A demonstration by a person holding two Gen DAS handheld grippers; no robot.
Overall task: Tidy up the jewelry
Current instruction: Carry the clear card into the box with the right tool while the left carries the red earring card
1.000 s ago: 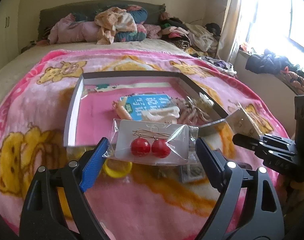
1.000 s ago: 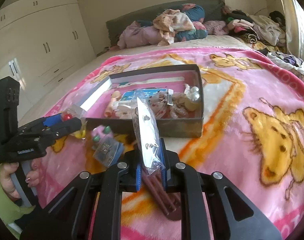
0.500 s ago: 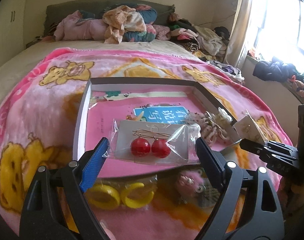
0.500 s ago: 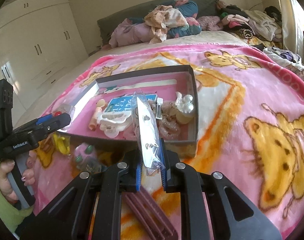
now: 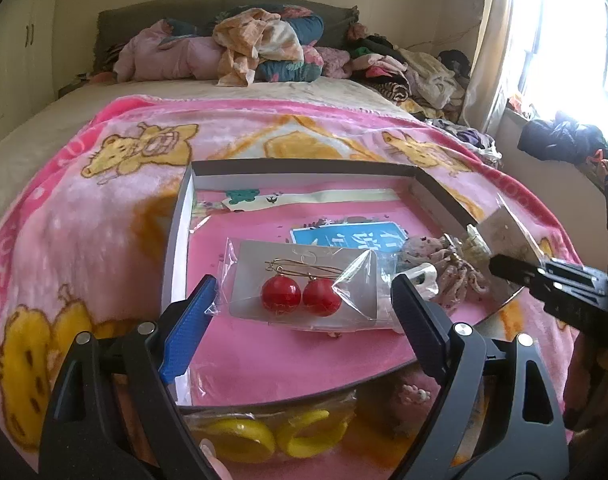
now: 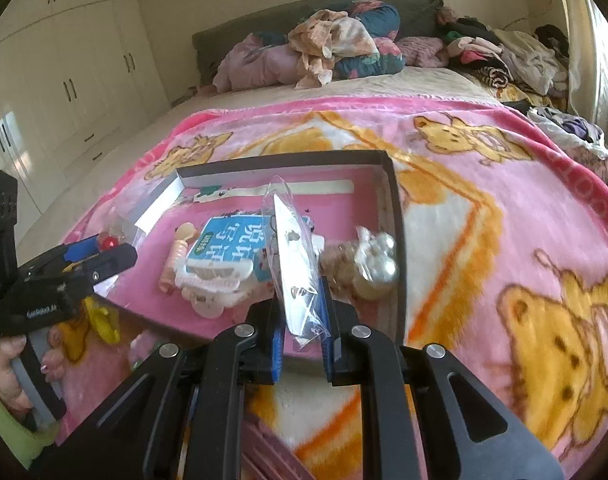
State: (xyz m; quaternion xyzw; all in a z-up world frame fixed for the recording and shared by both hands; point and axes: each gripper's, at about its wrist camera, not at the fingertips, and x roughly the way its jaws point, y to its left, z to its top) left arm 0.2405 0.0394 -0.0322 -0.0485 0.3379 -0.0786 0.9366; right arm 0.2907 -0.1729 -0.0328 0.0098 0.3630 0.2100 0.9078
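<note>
We have moved both grippers forward over the pink-lined box (image 5: 180, 236). Our left gripper (image 5: 300, 316) clamps the red-ball earring packet (image 5: 304, 280); our right gripper (image 6: 302, 340) pinches an upright earring card packet (image 6: 294, 256)

Both cams sit low over the bed, looking up its length toward the piled clothes at the headboard, with the open box (image 5: 304, 168) close up in each. The left one's nearer the box's left side, the right one probably off its right corner, so each catches the other gripper.
</note>
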